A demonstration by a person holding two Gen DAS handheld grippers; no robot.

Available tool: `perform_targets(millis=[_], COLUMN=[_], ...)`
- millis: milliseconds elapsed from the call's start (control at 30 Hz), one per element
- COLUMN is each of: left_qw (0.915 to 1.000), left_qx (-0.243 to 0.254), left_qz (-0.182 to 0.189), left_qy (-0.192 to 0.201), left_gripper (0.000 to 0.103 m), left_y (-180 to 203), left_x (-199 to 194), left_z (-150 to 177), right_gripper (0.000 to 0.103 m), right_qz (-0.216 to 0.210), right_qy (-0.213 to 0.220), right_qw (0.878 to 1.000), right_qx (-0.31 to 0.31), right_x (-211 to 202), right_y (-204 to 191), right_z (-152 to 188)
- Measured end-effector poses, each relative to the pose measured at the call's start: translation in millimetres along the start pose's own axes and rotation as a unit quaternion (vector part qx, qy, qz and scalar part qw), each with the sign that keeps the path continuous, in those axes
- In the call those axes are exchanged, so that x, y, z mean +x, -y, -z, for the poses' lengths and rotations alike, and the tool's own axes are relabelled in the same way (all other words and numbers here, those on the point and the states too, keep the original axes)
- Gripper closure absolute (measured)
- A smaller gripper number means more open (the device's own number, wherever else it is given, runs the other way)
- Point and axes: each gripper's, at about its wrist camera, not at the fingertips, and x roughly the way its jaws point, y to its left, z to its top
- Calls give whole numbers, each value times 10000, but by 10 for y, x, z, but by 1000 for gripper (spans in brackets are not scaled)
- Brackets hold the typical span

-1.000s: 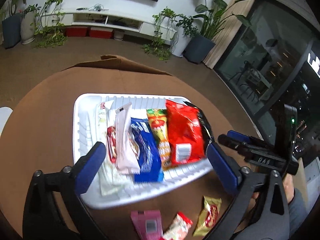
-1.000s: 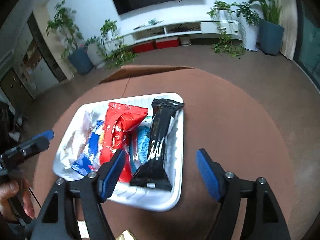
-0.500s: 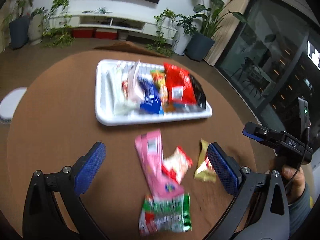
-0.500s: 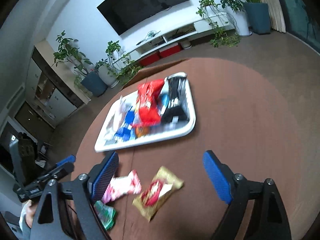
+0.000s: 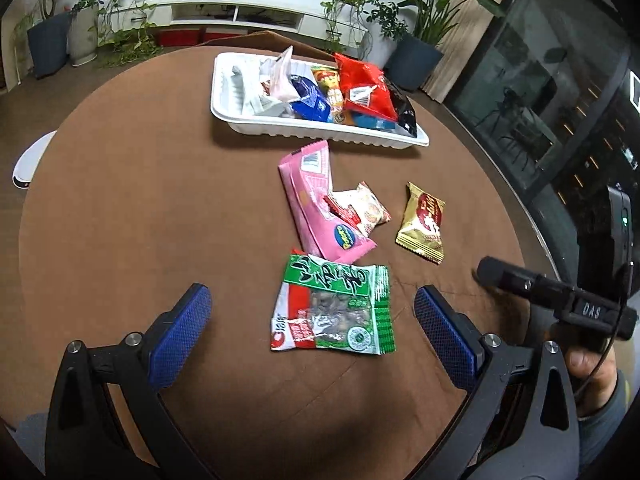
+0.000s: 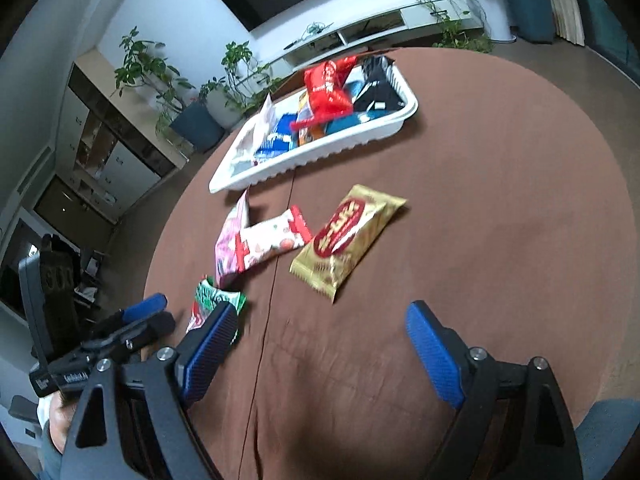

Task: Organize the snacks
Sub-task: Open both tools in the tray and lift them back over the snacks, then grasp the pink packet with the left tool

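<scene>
While both grippers hover with fingers apart and empty, the left gripper [image 5: 312,312] frames the green packet [image 5: 334,310] on the counter [image 5: 140,208]; the right gripper [image 6: 316,338] faces the gold packet [image 6: 348,236]; the white tray [image 5: 320,130] sits farther back.

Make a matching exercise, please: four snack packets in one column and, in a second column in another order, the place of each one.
Things:
1. red packet
2. green packet
3. gold packet
4. pink packet

Places:
A. on the table, partly under the small white and red packet
B. in the white tray
C. alone on the table, touching no other packet
D. on the table, nearest to the left tool

Pairs: 1-B, 2-D, 3-C, 4-A
</scene>
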Motion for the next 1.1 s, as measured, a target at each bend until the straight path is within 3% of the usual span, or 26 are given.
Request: perform_targets(millis=[400, 667, 833, 1000, 1100], left_qw=[9998, 9999, 9989, 9964, 9951], left_qx=[-119, -61, -7, 25, 16], left_qz=[-137, -118, -299, -597, -625], left_qy=[-67, -75, -362, -594, -765], left_gripper=[0, 0, 2, 20, 23], left_y=[-58, -27, -38, -101, -131], left_x=[40, 213, 546, 858, 998], left_z=[-95, -539, -888, -1041, -1025], right_gripper=[15, 15, 15, 15, 15], right_qz=[120, 224, 226, 224, 218], right_qy=[-21, 20, 44, 30, 19], right_qw=[9998, 9994, 9995, 9995, 9996], right_qx=[-185, -276, -231, -228, -205], right_x=[-12, -12, -11, -4, 14], right_y=[-122, -143, -109, -90, -61], right_z=[86, 106, 97, 108, 109])
